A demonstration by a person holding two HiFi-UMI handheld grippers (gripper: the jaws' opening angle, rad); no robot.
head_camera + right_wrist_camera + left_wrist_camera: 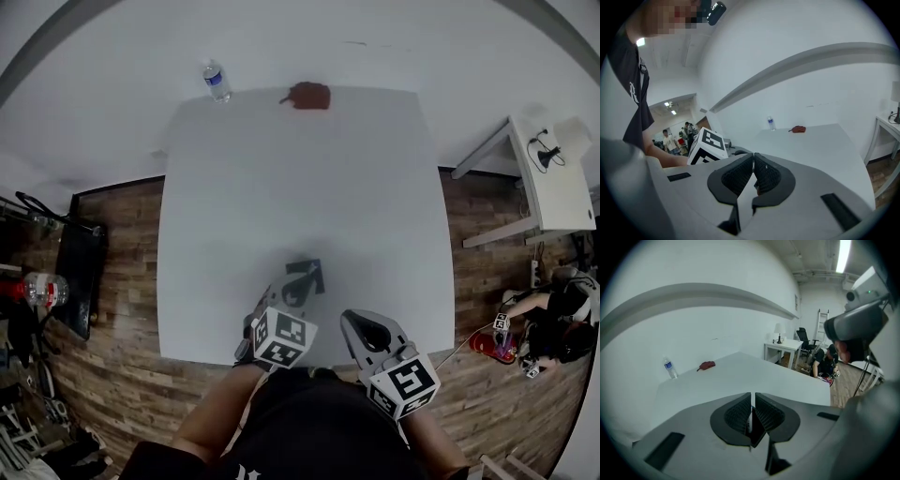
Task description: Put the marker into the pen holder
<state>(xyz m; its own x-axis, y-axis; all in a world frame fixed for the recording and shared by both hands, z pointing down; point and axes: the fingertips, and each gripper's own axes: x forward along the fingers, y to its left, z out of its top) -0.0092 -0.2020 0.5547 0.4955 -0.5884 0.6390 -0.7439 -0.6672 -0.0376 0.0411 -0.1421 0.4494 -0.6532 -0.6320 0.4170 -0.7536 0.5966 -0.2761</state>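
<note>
Over the near edge of the white table [281,169] my left gripper [296,287] has its jaws drawn close together. In the left gripper view a slim thing, white above and dark below, which I take for the marker [749,420], sits pinched between the ribbed pads of that gripper [753,405]. A dark angular shape [307,272] lies at the left gripper's tips; I cannot tell whether it is the pen holder. To the right, my right gripper [354,323] hangs at the table's edge. Its pads meet at the tip [753,161], with nothing clearly held.
A water bottle [217,82] and a red-brown bundle [309,95] stand at the table's far edge by the wall. A white side desk [553,178] is at the right, with a person crouched on the wooden floor [553,319]. Dark gear lies at the left [75,272].
</note>
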